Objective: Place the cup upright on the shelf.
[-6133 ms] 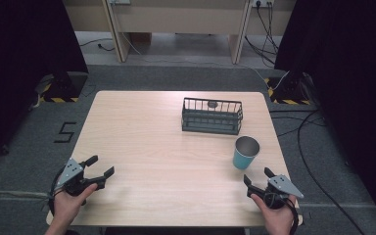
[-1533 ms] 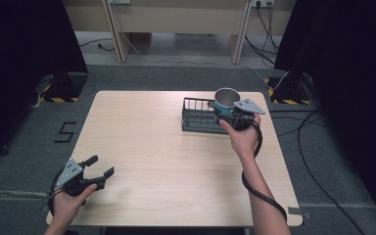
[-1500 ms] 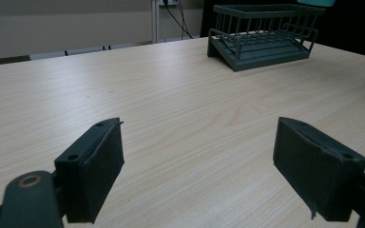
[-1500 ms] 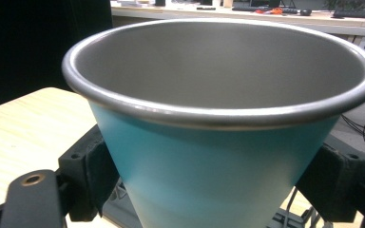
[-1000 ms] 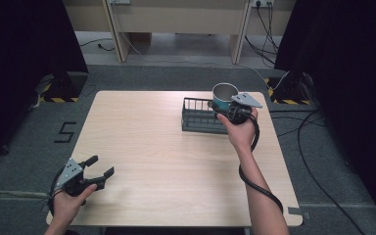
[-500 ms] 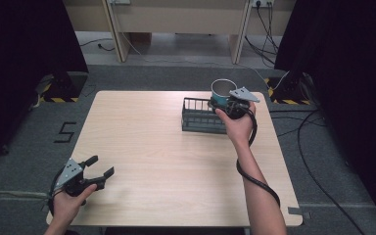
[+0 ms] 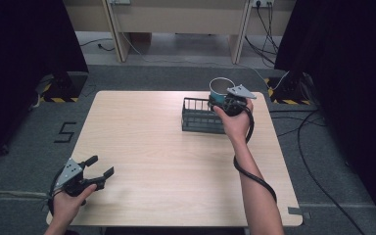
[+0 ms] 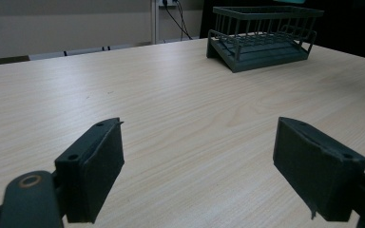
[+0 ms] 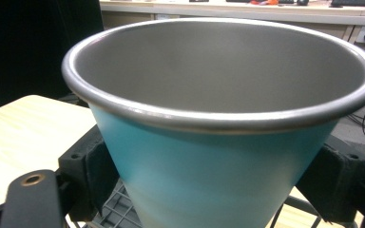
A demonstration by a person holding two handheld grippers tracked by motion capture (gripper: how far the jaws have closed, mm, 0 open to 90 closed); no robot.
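The right gripper (image 7: pixel 223 100) has carried the teal cup (image 7: pixel 220 89), clamped between its jaws, over the wire basket (image 7: pixel 200 116).

A teal cup (image 9: pixel 218 156) with a grey metal inside and rim stood upright and empty between the right gripper (image 7: pixel 227 102)'s closed jaws, held just above the dark wire basket (image 7: pixel 201 116).
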